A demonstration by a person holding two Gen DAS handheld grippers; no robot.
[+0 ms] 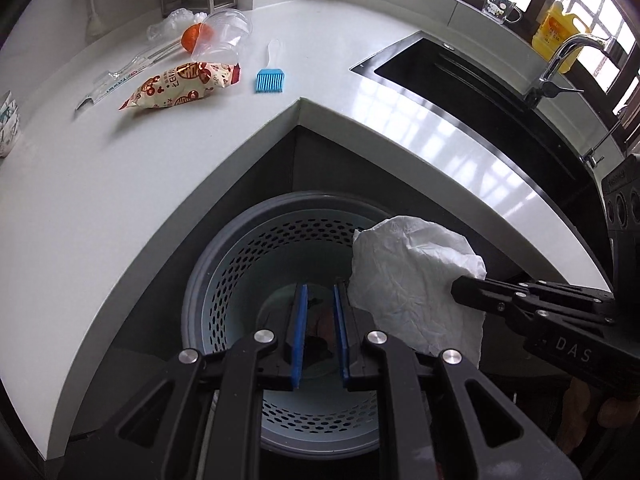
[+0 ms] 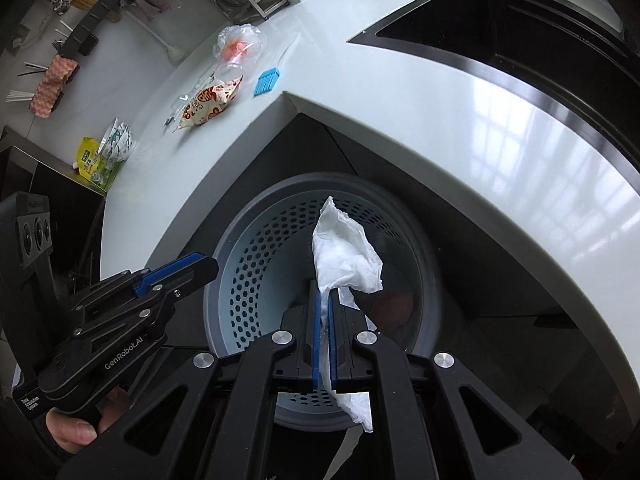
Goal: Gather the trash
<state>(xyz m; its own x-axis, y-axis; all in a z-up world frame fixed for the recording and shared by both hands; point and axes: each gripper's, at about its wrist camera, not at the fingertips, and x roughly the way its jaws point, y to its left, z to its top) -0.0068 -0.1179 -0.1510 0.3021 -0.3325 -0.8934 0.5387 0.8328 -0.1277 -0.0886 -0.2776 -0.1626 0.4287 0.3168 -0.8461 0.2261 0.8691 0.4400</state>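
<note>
A grey perforated trash bin [image 1: 224,264] stands on the floor below the counter corner; it also shows in the right wrist view [image 2: 256,248]. My right gripper [image 2: 325,300] is shut on a crumpled white tissue [image 2: 344,252] and holds it over the bin's mouth. The tissue [image 1: 412,276] and the right gripper [image 1: 460,290] also show in the left wrist view. My left gripper [image 1: 321,300] is open and empty above the bin; it also shows in the right wrist view [image 2: 200,264]. A printed snack wrapper [image 1: 180,84], clear plastic cups [image 1: 224,32] and a clear wrapper strip [image 1: 116,80] lie on the counter.
A blue silicone brush [image 1: 269,76] lies on the white counter [image 1: 120,184]. A black sink [image 1: 460,80] with a tap [image 1: 568,56] is at the right. A yellow-green pouch [image 2: 96,164] and a crumpled packet [image 2: 118,140] lie near the counter's left end.
</note>
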